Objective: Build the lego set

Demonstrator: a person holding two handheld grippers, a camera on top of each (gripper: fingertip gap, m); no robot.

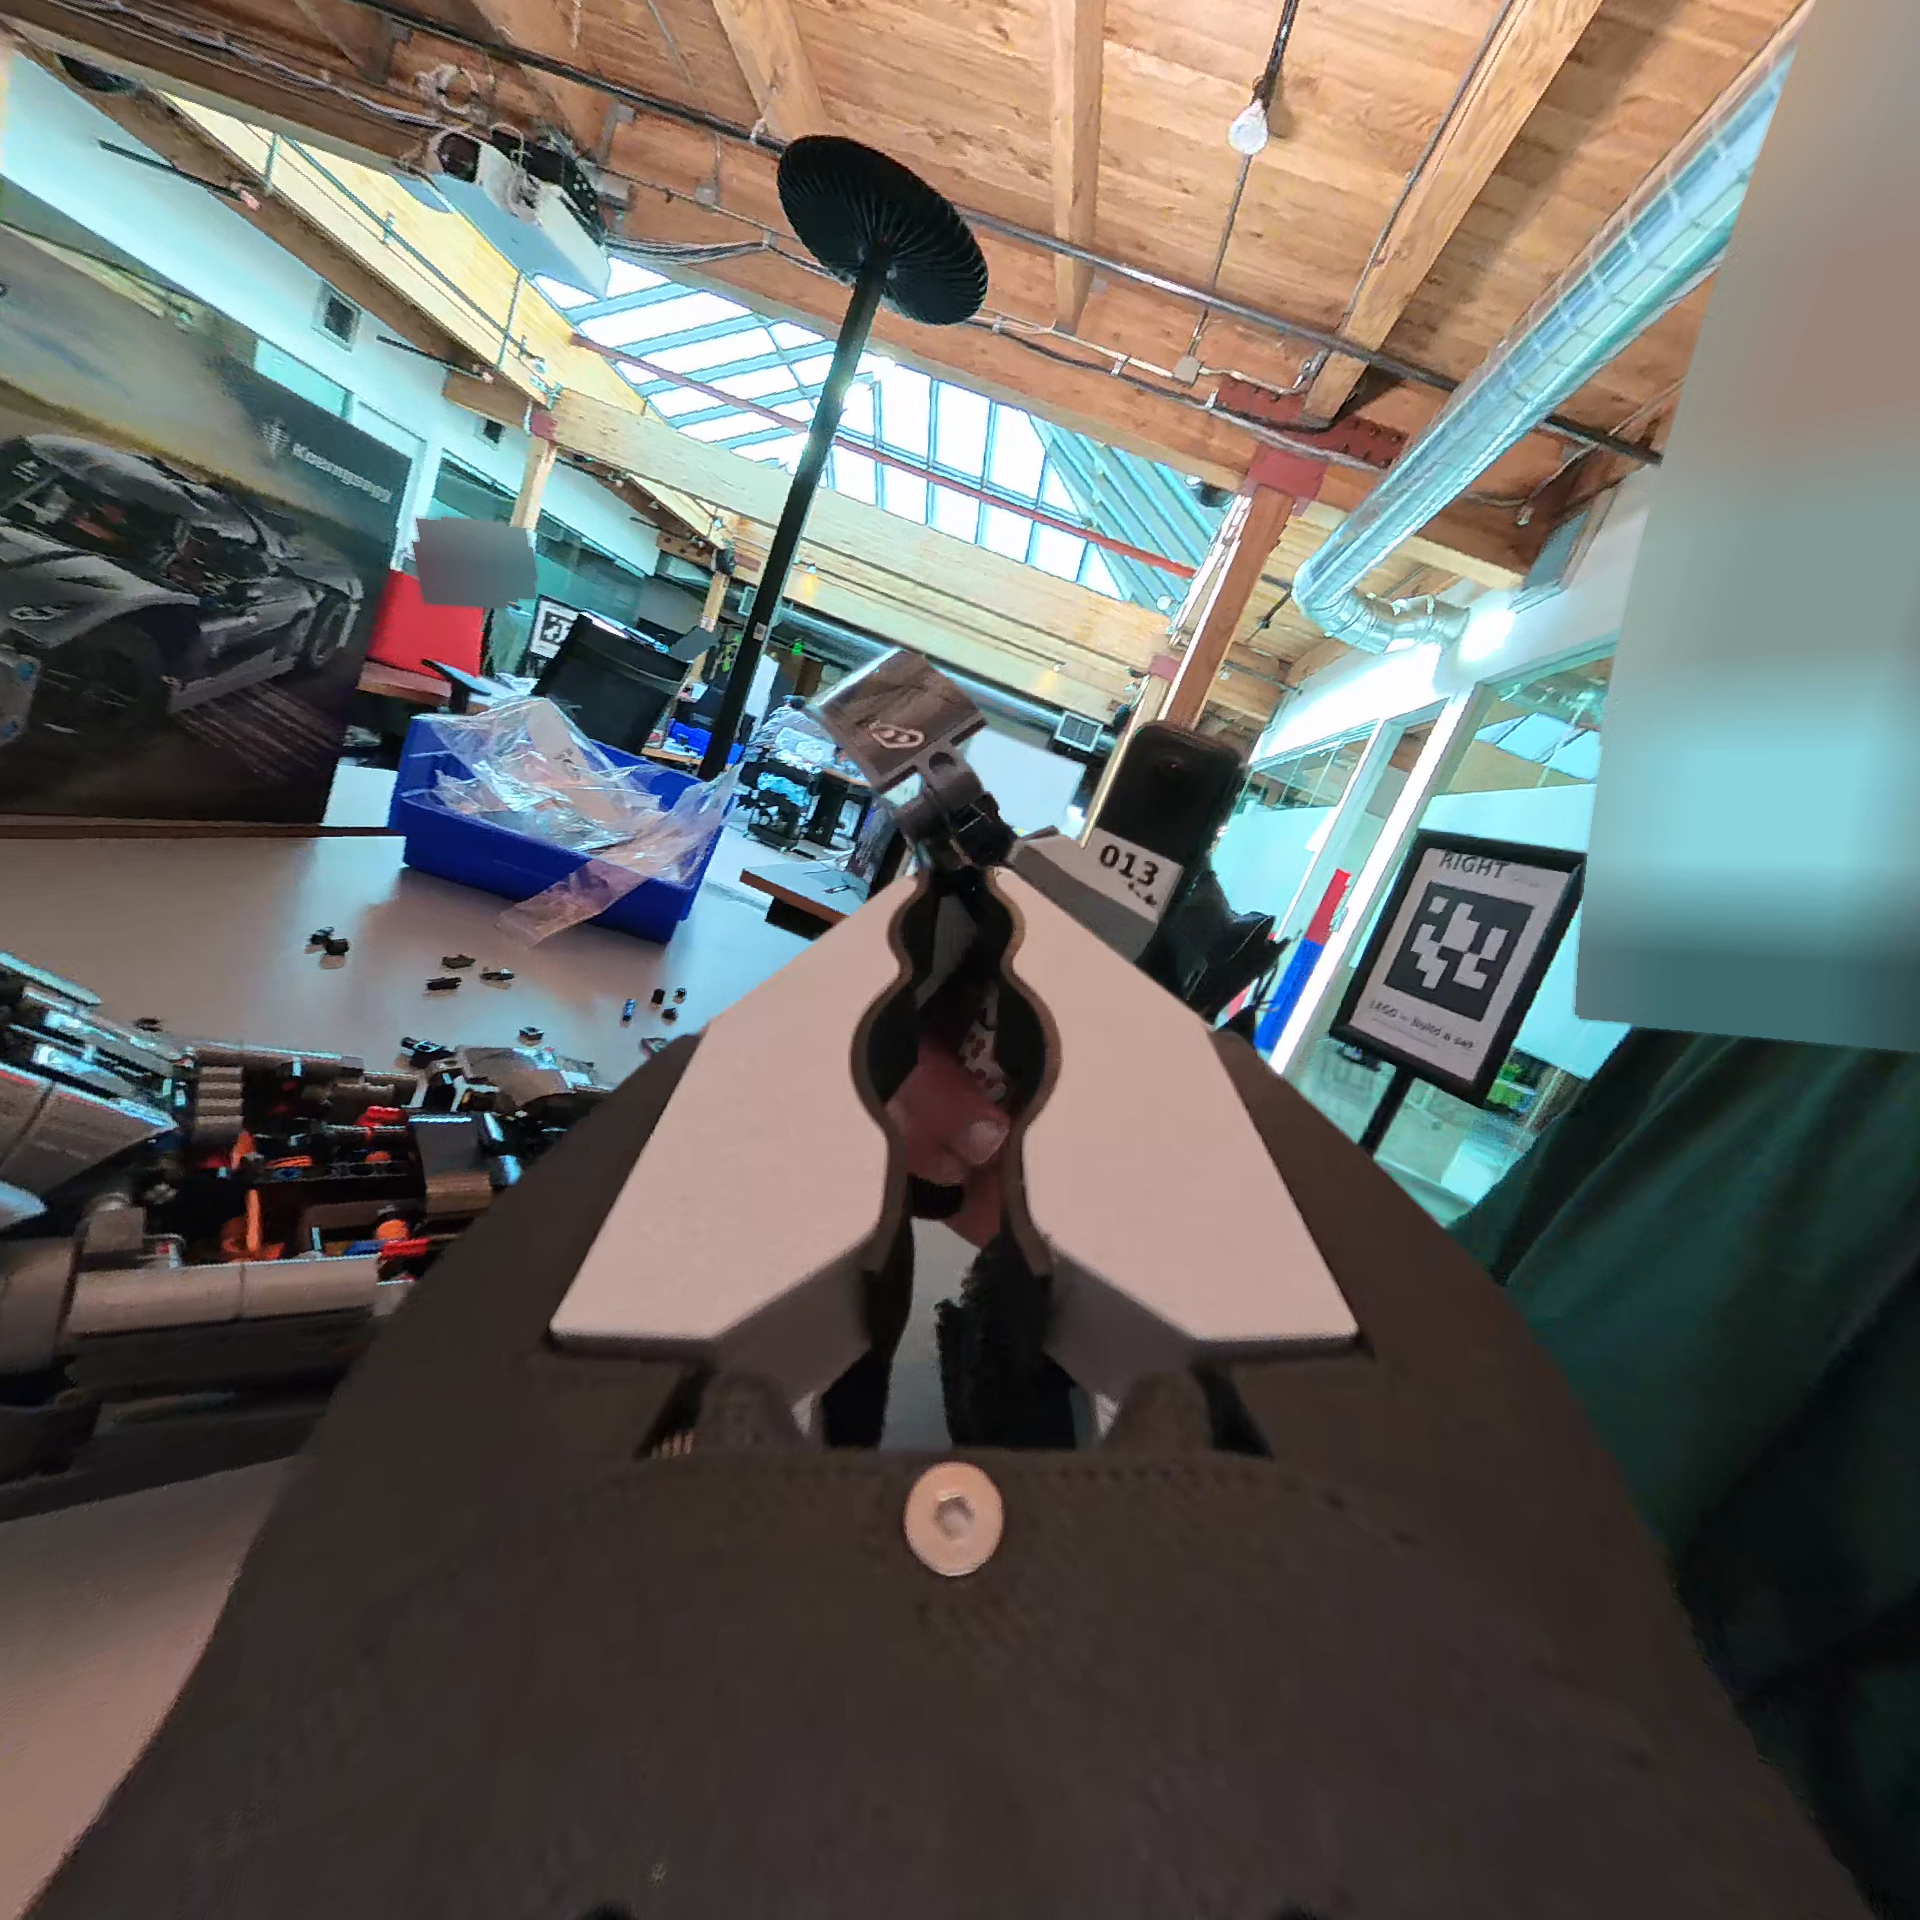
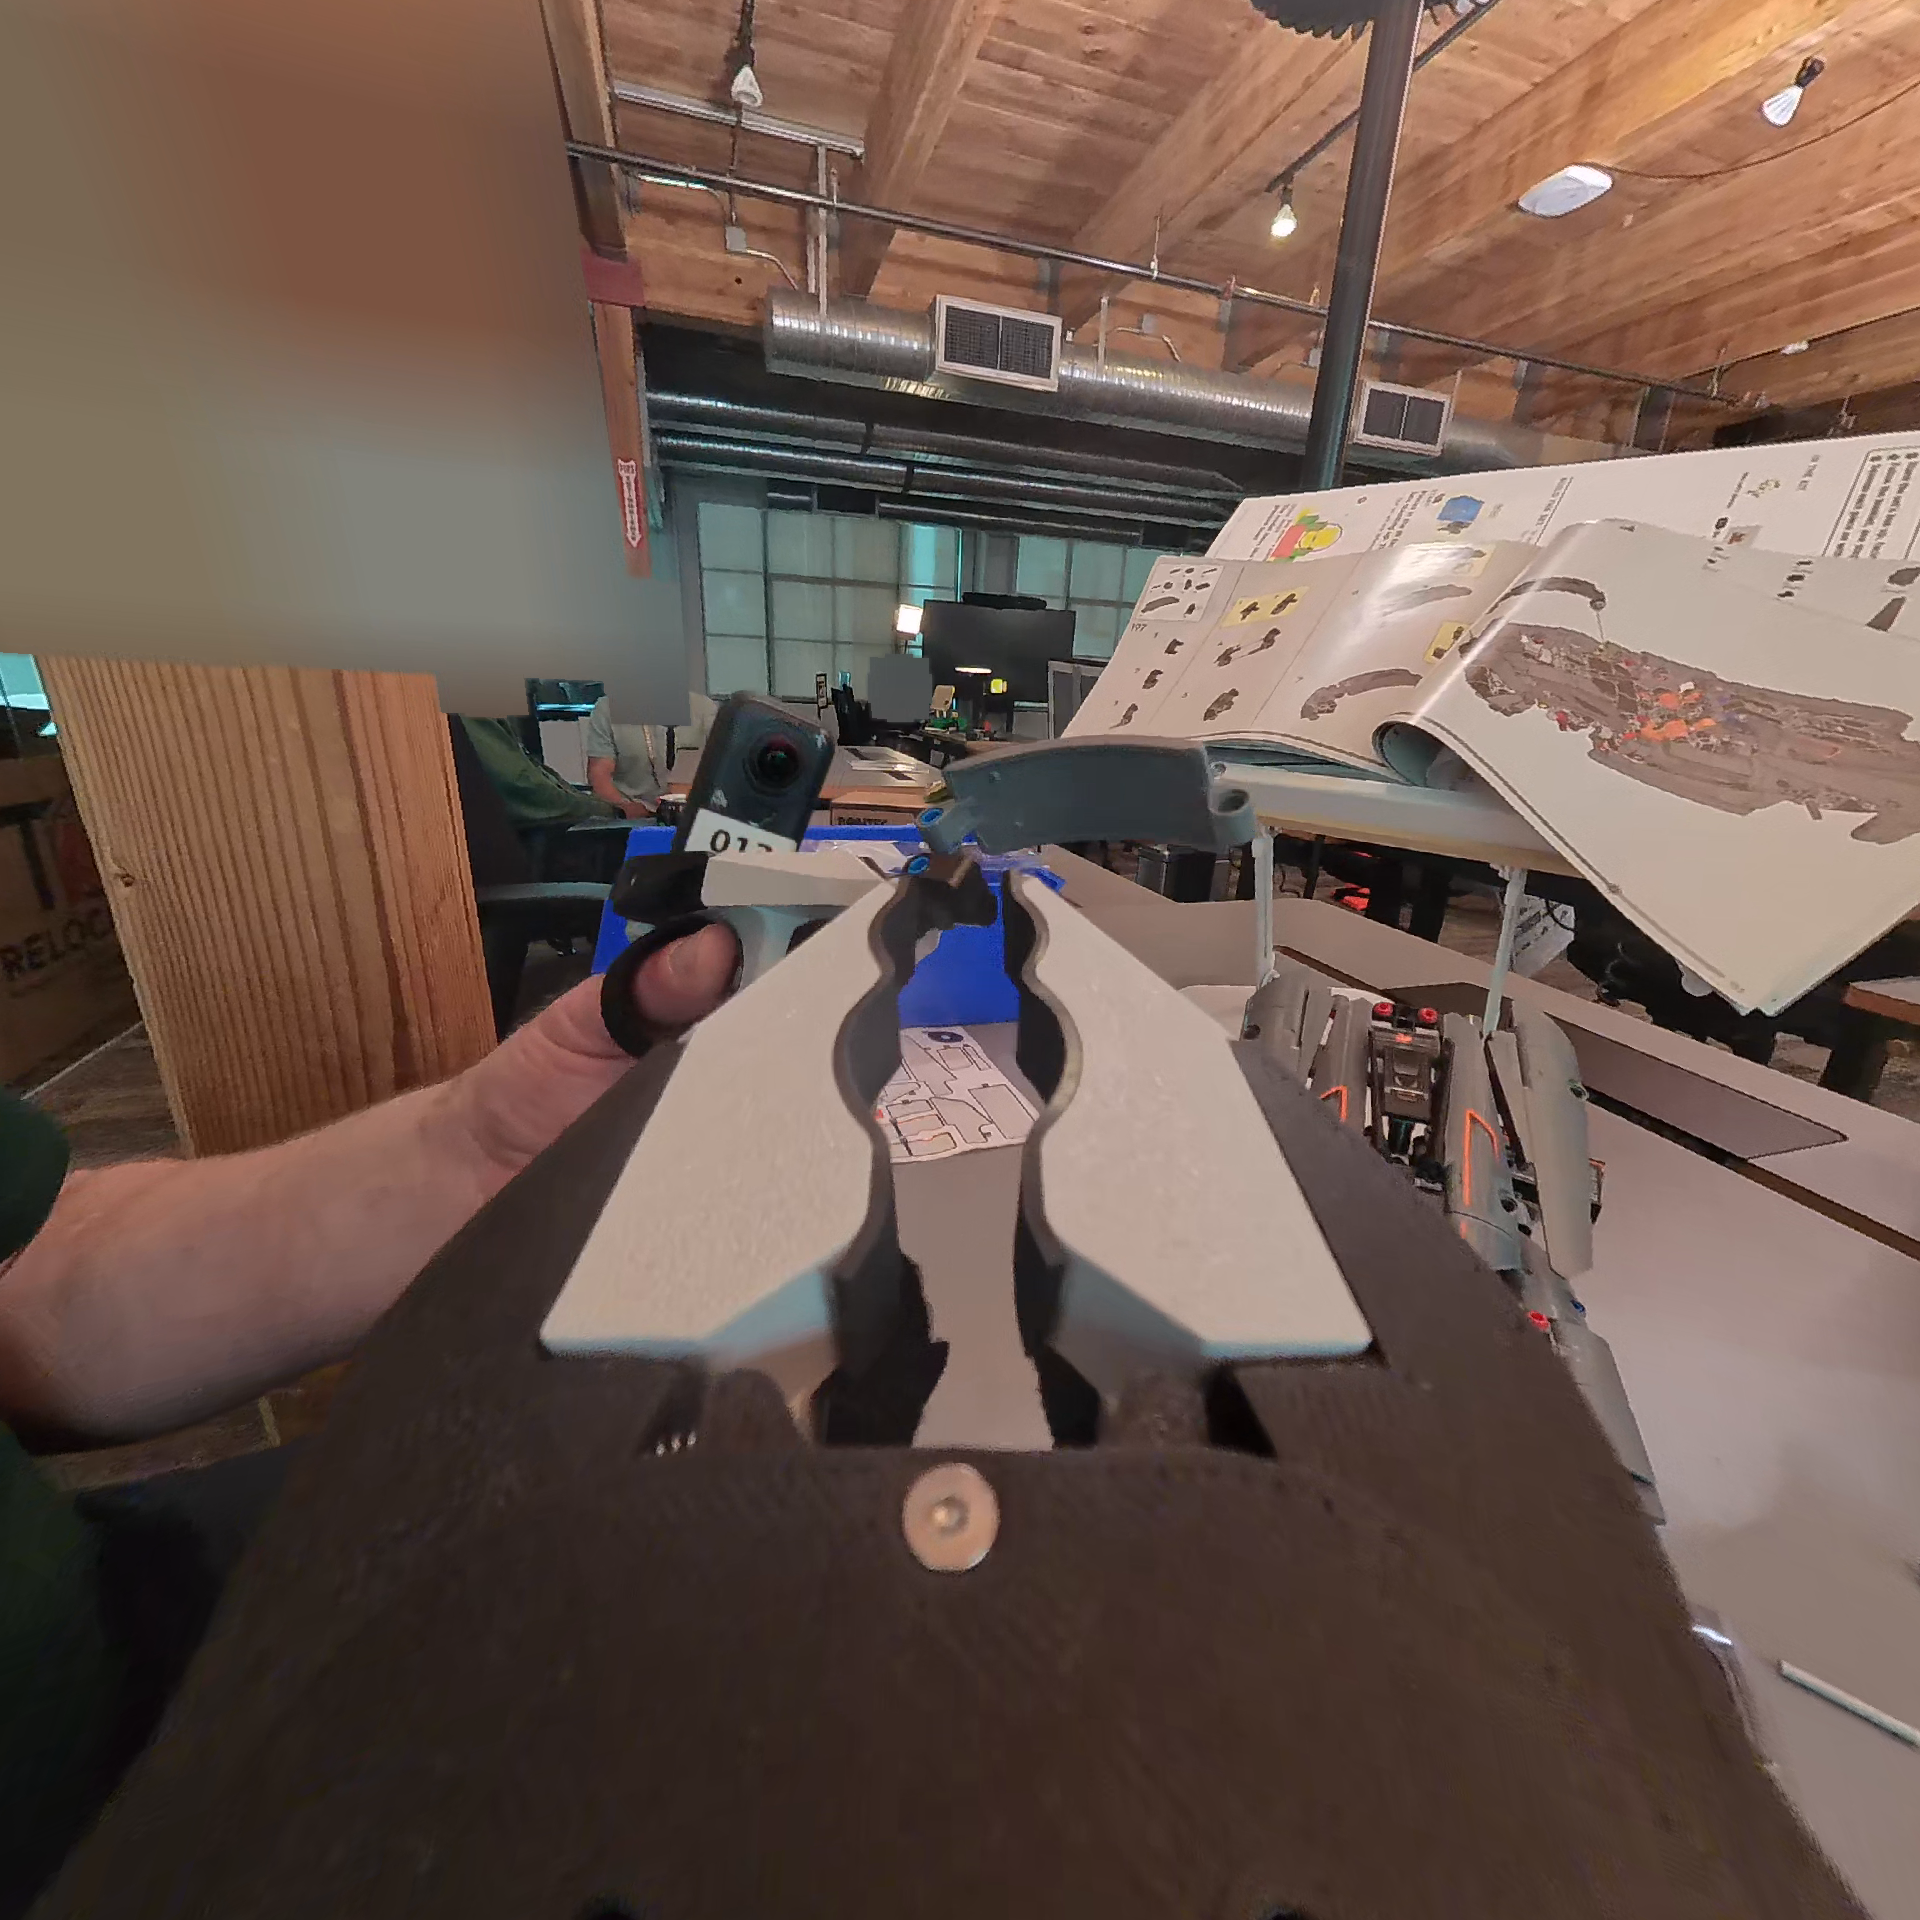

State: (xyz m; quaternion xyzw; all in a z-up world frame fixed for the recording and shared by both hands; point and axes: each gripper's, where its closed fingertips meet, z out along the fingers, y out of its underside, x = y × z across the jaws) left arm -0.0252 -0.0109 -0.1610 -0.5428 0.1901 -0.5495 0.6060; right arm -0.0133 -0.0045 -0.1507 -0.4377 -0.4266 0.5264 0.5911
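A: Where is the piece being worked on?

B: A curved grey panel [image 2: 1081, 795] is held up in the air, pinched at its lower left end by the tips of the right gripper [image 2: 948, 871]. In the left wrist view the same panel [image 1: 896, 719] sits at the tips of the left gripper [image 1: 961, 868], edge-on and tilted, with a small dark connector under it.

A: So both sets of fingers are on it?

B: They meet at it, tips nearly together. The right fingers [image 2: 1101, 1049] are clamped on the panel's end. The left fingers [image 1: 790, 1101] are closed on the dark connector under the panel.

A: And the main model?

B: The grey car build [image 2: 1444, 1122], with orange and red parts inside, lies on the table [image 2: 1766, 1382] below and to the right of the panel in the right wrist view. In the left wrist view the build [image 1: 239, 1174] is below and left of the panel, with small dark loose pieces [image 1: 468, 977] scattered beyond it.

A: Anything else near the panel?

B: A blue bin [image 1: 540, 821] with clear plastic bags stands behind the panel. An open instruction book [image 2: 1507, 665] leans on a stand to the right of the panel. A hand [image 2: 436, 1164] holds the left gripper's handle, left of the panel.
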